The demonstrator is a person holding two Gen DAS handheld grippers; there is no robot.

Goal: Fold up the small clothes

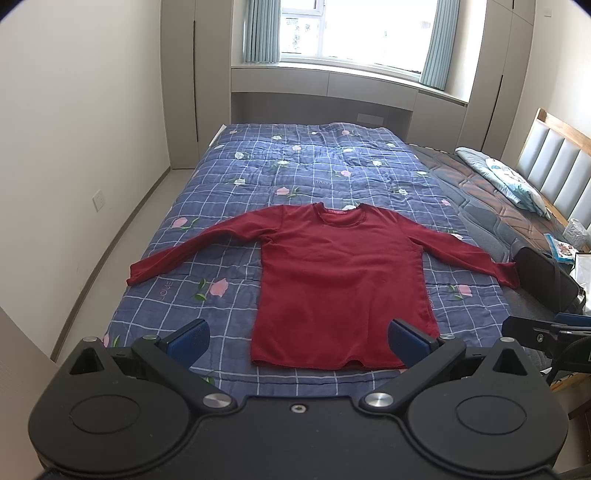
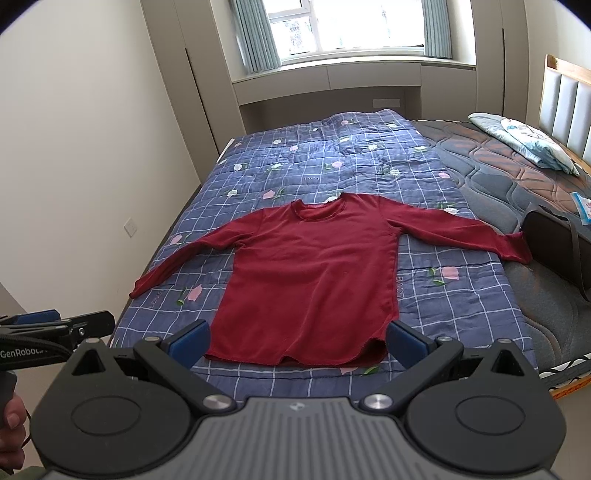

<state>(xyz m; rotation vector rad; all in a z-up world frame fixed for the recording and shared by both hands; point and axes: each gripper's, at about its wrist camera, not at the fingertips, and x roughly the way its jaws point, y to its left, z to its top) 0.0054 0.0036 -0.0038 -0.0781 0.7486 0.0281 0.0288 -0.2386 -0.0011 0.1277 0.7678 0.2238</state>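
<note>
my left gripper and right gripper both hover with jaws apart and empty, just short of the hem of the dark red long-sleeved knit top, which lies flat on the blue checked floral quilt on the bed. if i pinch quilt along with the hem, the fold will probably drag and bunch.

Dark red long-sleeved knit shirt. Blue quilted bedspread w/ white grid checks & pink/white flowers. Pale blue curtains. Black grippers w/ blue finger pads.
</note>
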